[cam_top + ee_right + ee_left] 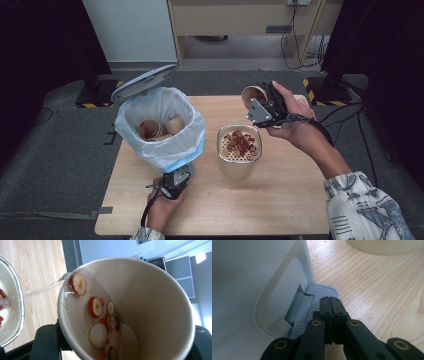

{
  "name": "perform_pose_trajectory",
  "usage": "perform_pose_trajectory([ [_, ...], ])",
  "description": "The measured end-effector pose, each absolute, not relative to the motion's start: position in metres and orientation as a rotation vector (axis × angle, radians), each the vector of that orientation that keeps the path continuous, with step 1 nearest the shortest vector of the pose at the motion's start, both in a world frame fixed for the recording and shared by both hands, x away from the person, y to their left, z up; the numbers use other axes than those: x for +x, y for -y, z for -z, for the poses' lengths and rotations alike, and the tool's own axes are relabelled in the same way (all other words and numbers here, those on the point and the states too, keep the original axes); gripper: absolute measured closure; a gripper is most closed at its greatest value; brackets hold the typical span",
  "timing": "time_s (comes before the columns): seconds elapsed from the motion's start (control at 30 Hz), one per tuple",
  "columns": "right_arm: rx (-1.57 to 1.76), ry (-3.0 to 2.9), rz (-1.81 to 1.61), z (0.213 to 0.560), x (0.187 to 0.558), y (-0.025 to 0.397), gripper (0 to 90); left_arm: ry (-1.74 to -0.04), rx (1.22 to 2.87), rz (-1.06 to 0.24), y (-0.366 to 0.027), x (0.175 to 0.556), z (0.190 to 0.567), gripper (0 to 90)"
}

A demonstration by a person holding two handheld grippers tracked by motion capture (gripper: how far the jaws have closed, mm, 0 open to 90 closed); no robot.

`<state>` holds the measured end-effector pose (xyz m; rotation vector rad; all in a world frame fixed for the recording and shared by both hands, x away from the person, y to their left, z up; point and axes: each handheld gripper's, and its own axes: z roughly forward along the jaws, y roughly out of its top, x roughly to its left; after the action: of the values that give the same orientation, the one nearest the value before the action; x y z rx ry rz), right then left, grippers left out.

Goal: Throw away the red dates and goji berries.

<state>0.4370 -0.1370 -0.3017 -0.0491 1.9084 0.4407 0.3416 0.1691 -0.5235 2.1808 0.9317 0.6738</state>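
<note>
Tabletop of pale wood carries the scene: at your left a white pedal bin lined with a blue bag, lid tipped up, used cups lying inside; at centre a beige strainer pot whose perforated top is heaped with red fruit slices.

Your right gripper is clamped on a paper cup, tilted on its side above the far edge of the table, just behind and to the right of the strainer pot. Your left gripper sits at the foot of the bin with its jaws pressed fully together, gripping nothing, tips resting on the grey foot pedal.

Judged by its thin wall, the paper cup will be light and soft, easily crushed and slick where wet. A hold on the side wall below the rolled rim, with modest squeeze, looks safest; a harder pinch would likely buckle it and spill the contents wide of the pot.

From the right gripper view you get what the high view hides: the cup's inside, with slices stuck to the wet wall and a thin stream of liquid running off the rim toward the strainer. The left gripper view alone makes plain the contact between the shut tips and the ribbed pedal, which the high view leaves hidden under the bag. The high view, in turn, shows the lid standing open.
</note>
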Motion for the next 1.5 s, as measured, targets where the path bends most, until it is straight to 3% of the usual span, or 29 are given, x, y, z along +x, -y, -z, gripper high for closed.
perform_pose_trajectory([
  [1.5, -0.167, -1.859, -0.308, 0.290, 0.430, 0.131, 33.7, -0.929, 2.180, -0.676, -0.169, 0.342, 0.524, 88.2],
])
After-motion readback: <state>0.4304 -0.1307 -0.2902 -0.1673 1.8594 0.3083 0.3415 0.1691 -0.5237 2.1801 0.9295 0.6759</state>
